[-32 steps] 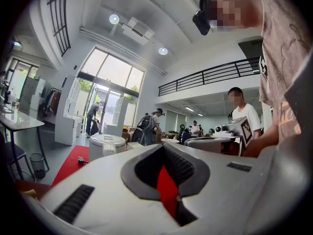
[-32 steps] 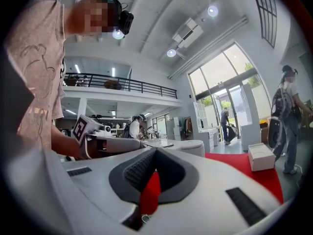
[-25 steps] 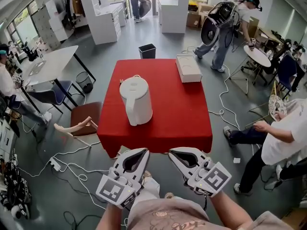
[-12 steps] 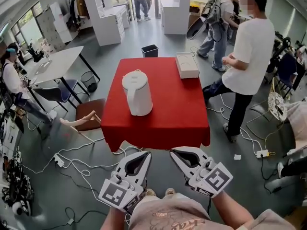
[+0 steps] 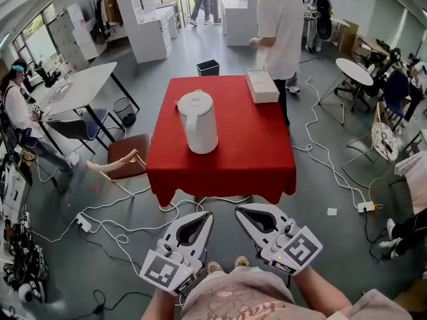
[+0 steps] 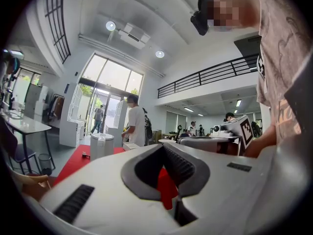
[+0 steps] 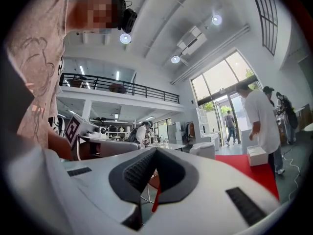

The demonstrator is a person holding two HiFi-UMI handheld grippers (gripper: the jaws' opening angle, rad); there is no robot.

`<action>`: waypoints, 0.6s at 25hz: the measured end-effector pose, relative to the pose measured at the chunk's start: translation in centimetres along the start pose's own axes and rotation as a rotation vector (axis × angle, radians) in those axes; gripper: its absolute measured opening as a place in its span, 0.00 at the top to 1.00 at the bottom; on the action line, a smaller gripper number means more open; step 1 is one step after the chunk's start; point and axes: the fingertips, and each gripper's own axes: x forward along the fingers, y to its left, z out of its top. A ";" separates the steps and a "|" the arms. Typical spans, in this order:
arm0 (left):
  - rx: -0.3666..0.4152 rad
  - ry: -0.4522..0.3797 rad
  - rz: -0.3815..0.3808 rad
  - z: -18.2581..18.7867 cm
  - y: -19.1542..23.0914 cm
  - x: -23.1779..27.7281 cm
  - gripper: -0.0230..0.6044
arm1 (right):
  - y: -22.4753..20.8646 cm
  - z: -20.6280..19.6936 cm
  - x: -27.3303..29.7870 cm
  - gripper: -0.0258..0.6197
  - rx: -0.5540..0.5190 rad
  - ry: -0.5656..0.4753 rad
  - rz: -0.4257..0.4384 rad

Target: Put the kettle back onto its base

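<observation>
- The left gripper [image 5: 202,216] is held low in front of the person. Its jaws are closed tip to tip, with nothing caught in the oval gap behind the tips.
- The right gripper [image 5: 241,212] sits just beside it, pointing the same way. Its jaws are likewise pressed together and carry nothing.
- Both grippers hang over the grey floor [image 5: 320,179], short of the table's near edge. White cables [image 5: 113,229] trail across the floor below and to the left.
- Ahead stands a square table under a red cloth [image 5: 240,152] that drapes over the sides.
- A flat white box [image 5: 261,85] lies at the table's far right corner, and a person in a white shirt [image 5: 280,25] stands just beyond it.
- A brown-seated chair [image 5: 125,155] stands beside the table's left edge, and a black bin [image 5: 208,67] sits on the floor past the far edge.
- Further out are a white table [image 5: 73,89] at the left with a seated person [image 5: 17,109] beside it, white shelving, a small round table [image 5: 353,72] at the right, and an open doorway at the back.
- The kettle [image 5: 197,122] stands upright on the left half of the red cloth, well apart from both grippers and from the box.
- It is plain white and tall, with its lid on and a handle down the side facing the chair.
- Whether a base sits under it cannot be made out.
</observation>
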 end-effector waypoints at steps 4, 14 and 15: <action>-0.002 -0.002 -0.003 0.0 0.2 -1.1 0.97 | 1.2 0.0 0.4 0.96 0.003 -0.003 0.002; -0.009 -0.010 -0.014 -0.3 0.2 -2.3 0.97 | 3.0 -0.4 0.8 0.96 -0.025 0.004 0.019; -0.010 -0.010 -0.016 -0.3 0.2 -2.4 0.97 | 3.1 -0.5 0.8 0.96 -0.026 0.007 0.022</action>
